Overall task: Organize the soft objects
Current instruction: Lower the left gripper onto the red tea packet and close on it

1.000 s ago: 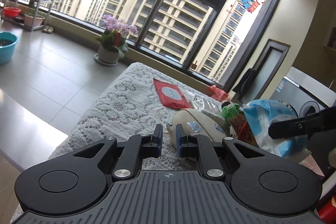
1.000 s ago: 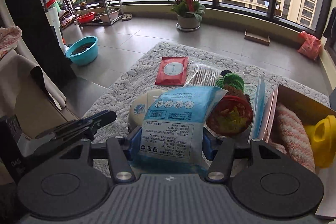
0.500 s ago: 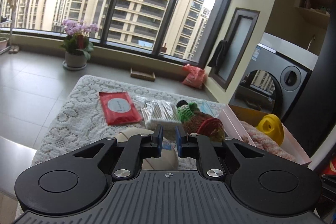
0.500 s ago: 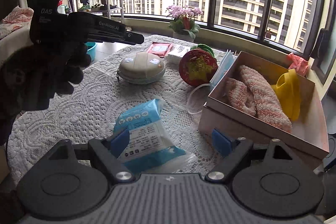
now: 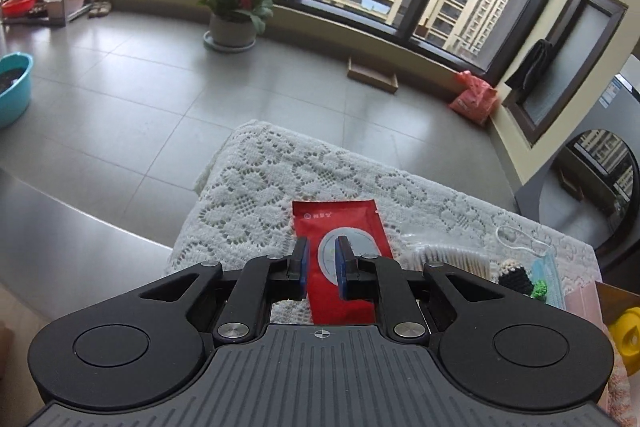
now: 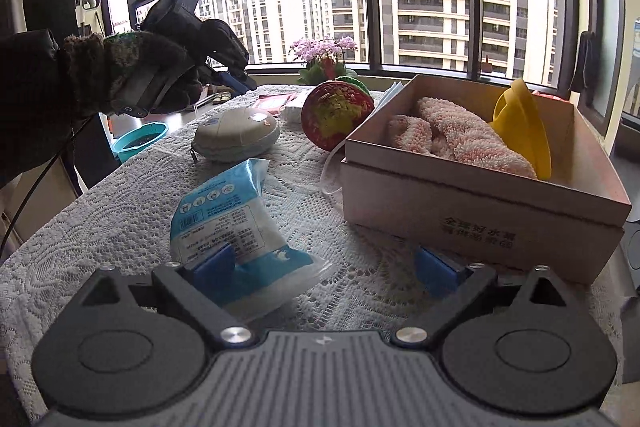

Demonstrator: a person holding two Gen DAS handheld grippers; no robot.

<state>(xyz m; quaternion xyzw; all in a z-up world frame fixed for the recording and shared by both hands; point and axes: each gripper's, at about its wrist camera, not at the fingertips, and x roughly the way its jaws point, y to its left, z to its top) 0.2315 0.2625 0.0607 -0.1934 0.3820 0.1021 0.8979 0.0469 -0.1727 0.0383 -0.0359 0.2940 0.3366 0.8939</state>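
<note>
Lying flat, blue-white packet (image 6: 232, 227), long axis toward window.

The left gripper's (image 5: 320, 263) frame hides the red packet's (image 5: 352, 223) near end; beside it, the cardboard box (image 5: 616, 297) is cut off by the picture's edge.

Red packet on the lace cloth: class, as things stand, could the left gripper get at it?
Probably yes. The left gripper hangs over the red packet with nothing on top of it; only the cotton swabs lie beside it. But its jaws are nearly shut and must open first.
</note>
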